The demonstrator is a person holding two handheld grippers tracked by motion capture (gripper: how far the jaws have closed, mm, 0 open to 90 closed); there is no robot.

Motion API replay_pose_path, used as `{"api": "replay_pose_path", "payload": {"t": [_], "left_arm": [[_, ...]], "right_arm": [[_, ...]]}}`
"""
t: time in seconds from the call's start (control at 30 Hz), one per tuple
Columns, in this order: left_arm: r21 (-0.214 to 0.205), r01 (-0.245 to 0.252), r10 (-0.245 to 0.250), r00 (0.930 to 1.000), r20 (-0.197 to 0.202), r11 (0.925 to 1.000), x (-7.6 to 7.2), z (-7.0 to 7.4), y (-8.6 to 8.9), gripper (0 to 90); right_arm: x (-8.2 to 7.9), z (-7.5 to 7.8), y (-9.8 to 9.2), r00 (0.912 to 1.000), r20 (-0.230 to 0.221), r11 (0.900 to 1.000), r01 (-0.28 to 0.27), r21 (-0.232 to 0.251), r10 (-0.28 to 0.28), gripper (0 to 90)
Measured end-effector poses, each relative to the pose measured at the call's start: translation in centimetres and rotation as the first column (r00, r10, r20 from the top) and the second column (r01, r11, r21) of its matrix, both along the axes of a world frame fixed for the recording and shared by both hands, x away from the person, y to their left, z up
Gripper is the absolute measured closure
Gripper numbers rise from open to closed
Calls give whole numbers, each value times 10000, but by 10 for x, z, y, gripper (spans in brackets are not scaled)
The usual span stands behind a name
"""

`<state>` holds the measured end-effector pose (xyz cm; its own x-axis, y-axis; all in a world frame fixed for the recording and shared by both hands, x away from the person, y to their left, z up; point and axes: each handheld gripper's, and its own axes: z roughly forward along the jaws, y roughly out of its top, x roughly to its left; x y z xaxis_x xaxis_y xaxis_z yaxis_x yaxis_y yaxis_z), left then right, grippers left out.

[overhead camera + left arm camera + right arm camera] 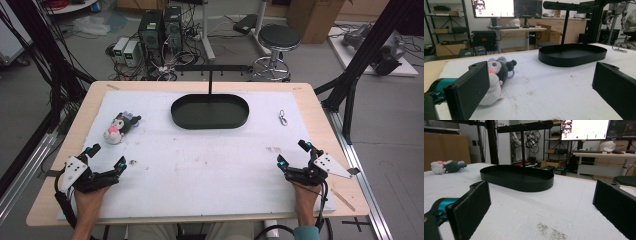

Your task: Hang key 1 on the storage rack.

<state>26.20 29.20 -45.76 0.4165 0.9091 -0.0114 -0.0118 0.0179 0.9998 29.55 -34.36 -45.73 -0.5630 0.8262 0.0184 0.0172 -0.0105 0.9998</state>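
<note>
A small plush toy (120, 127), black, white and pink, lies on the white mat (200, 165) at the left. In the left gripper view the plush toy (496, 77) lies just ahead of the left jaw. A black oval tray (210, 111) with an upright post and hook bar (212, 68) stands at the mat's far middle. A small metal clip (283, 118) lies to the tray's right. My left gripper (106, 156) rests open near the front left, empty. My right gripper (293, 153) rests open near the front right, also empty.
The wooden table's edge (45, 200) frames the mat. Black frame struts (360, 60) rise at the right and cables hang at the left. A stool (278, 40) and computer boxes (160, 27) stand on the floor behind the table.
</note>
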Motion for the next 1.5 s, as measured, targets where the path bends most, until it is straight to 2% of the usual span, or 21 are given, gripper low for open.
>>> {"api": "replay_pose_path", "payload": {"t": [0.3,0.5,0.63,0.7,0.77,0.87,1.03,1.17,1.3,1.5], "left_arm": [[68,-12,12,10000,10,10000,0,0,0,17],[-85,-61,60,9998,-207,9999,2,1,1,17],[-58,-44,43,9998,-218,10000,2,1,1,17],[-171,-74,70,9997,-233,9998,2,1,2,17],[-226,-68,60,9993,-358,9997,3,2,3,17],[73,-160,165,9978,-639,9998,4,5,5,17],[184,-256,270,9963,-810,9995,10,22,12,17],[643,-314,389,9922,-1181,9974,20,41,16,17],[1326,-193,435,9824,-1816,9910,34,60,16,17],[1918,-124,607,9668,-2481,9813,53,80,15,17]], "right_arm": [[0,0,0,10000,-15,10000,-13,57,13,8],[0,0,0,10000,41,10000,-7,9,7,8],[0,0,0,10000,56,10000,-9,-17,9,8],[0,0,0,10000,14,10000,5,8,-5,8],[0,0,0,10000,13,10000,-9,23,9,8],[0,0,0,10000,8,10000,-28,51,28,8],[-1,0,0,10000,-33,10000,-12,63,13,8],[-1,0,0,10000,-25,10000,-8,57,9,8],[-1,0,0,10000,-22,10000,-21,61,21,8],[-1,0,0,10000,-28,9999,-12,103,12,8]]}}
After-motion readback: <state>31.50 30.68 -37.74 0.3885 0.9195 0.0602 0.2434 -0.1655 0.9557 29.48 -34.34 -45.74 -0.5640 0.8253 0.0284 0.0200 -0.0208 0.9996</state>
